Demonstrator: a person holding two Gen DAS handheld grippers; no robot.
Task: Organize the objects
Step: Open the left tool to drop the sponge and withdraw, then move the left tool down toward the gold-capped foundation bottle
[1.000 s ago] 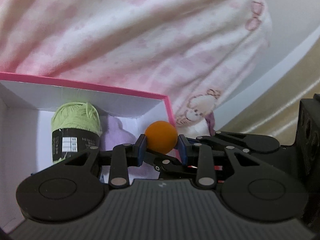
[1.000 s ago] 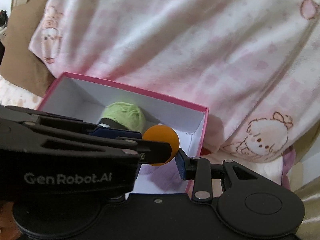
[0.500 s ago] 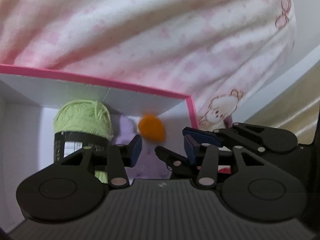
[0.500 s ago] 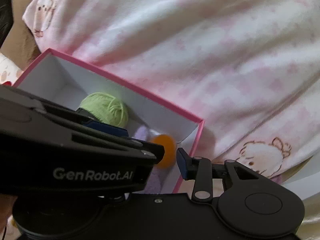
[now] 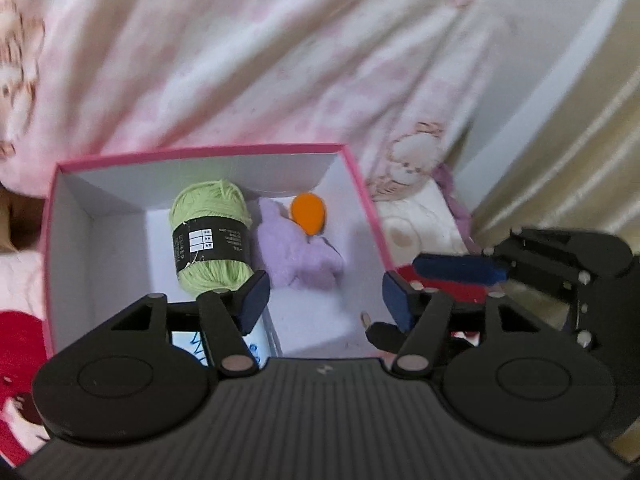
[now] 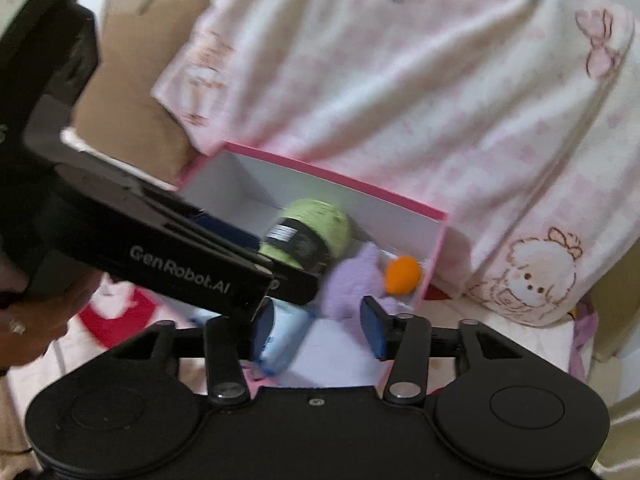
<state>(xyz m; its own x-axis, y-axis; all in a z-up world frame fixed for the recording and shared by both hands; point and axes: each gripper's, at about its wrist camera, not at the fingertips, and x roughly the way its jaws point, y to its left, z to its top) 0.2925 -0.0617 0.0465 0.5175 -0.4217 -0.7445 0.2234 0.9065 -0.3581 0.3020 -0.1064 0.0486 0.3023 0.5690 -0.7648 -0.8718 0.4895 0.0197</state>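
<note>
between the blue pads: left hand-held gripper (image 5: 324, 300) holds nothing, its jaws opening; right hand-held gripper (image 6: 318, 326) the same.
just ahead, below both: pink-rimmed box (image 5: 362, 196), white inside.
left-ahead in the box: green yarn skein (image 5: 210, 236) lying flat.
beside it: purple plush (image 5: 298, 248).
far right corner: orange ball (image 5: 307, 214) resting against the plush.
release advice: lift both clear of the rim before swinging off.
beyond the box: pink blanket (image 5: 260, 56).
</note>
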